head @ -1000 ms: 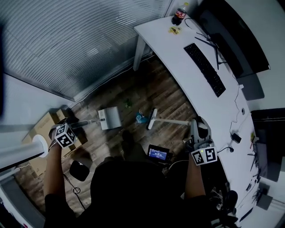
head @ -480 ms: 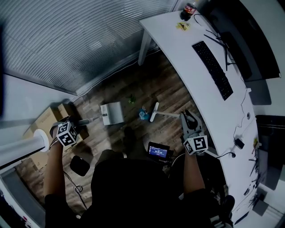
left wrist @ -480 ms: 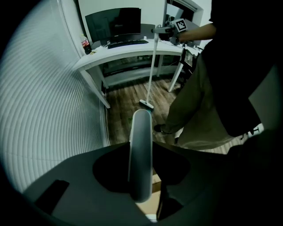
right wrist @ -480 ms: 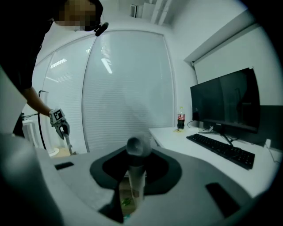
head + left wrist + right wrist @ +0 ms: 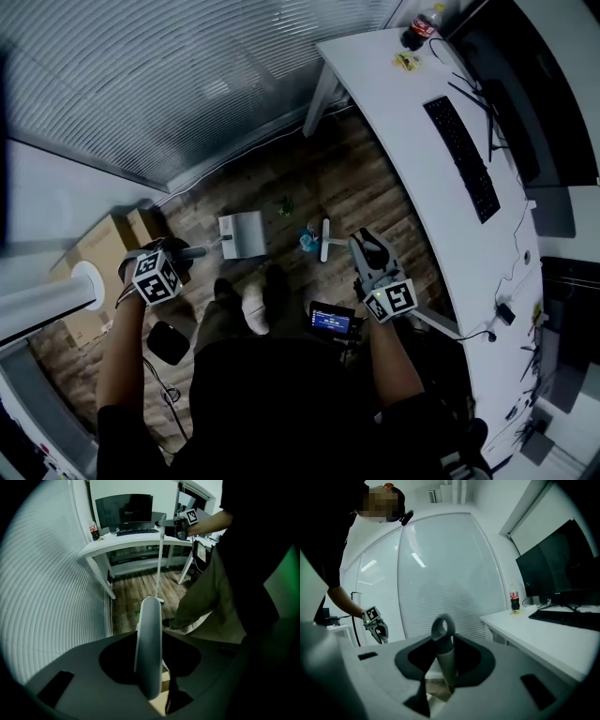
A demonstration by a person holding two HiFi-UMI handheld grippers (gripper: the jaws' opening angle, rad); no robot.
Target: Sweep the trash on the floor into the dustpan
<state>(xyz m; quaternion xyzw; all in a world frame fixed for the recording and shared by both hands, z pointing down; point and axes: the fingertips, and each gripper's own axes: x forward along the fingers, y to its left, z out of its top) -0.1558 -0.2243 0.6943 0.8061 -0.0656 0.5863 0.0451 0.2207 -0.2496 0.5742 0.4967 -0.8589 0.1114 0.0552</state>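
Observation:
A white dustpan (image 5: 242,232) stands on the wood floor, and its long handle (image 5: 149,648) runs up between the jaws of my left gripper (image 5: 155,274) (image 5: 149,672). Those jaws are closing on the handle. My right gripper (image 5: 373,262) (image 5: 445,667) is shut on the broom handle (image 5: 443,648), just below its ring-shaped end. The broom head (image 5: 325,238) rests on the floor right of the dustpan. A blue scrap of trash (image 5: 307,241) lies against the broom head, and a green scrap (image 5: 284,207) lies farther back. In the right gripper view my left gripper (image 5: 377,629) shows at the left.
A long white desk (image 5: 403,141) curves along the right, with a keyboard (image 5: 464,155), a monitor and a cola bottle (image 5: 427,22) on it. A ribbed glass wall (image 5: 141,84) closes the far side. Cardboard boxes (image 5: 94,253) sit at the left. My feet (image 5: 248,309) stand near the dustpan.
My right gripper has swung left and lower with the broom, and the broom head now sits by the blue scrap. My left gripper has stayed at the dustpan handle.

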